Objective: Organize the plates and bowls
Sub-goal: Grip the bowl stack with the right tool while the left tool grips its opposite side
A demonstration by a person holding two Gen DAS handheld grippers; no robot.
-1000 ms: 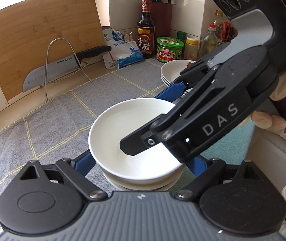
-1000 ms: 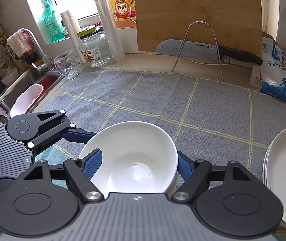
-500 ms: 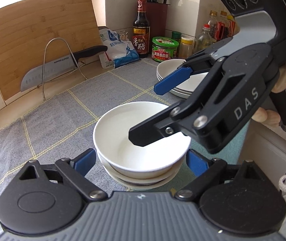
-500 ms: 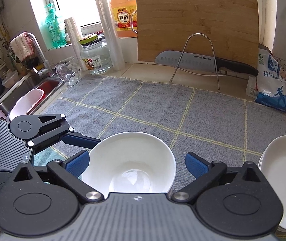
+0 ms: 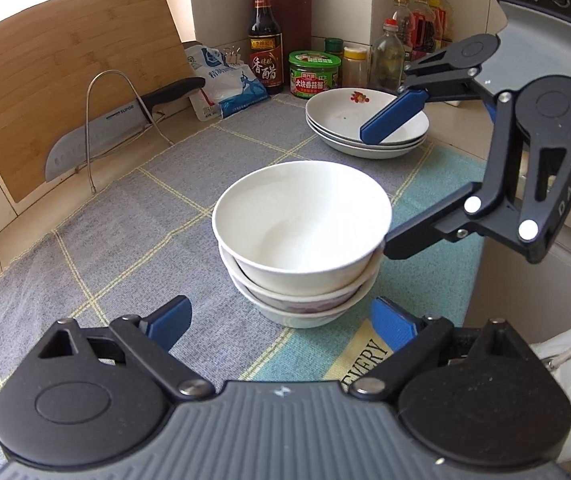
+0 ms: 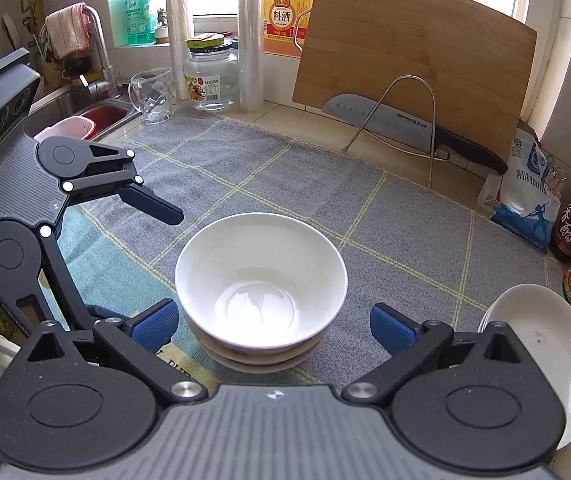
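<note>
Left gripper point(image 5: 281, 322) and right gripper point(image 6: 273, 326): fingers spread wide, pinching nothing. Bowl stack point(image 6: 261, 280) stands at 12 o'clock just beyond both, untouched. Plate stack point(image 5: 365, 124) lies farther, at 1 o'clock.

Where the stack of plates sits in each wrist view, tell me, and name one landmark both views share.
Left wrist view: the stack of plates sits upper right of centre, behind the stacked bowls, partly behind a blue finger of the right gripper.
Right wrist view: the stack of plates is at the lower right edge.
Shared landmark: the knife on its wire rack.
</note>
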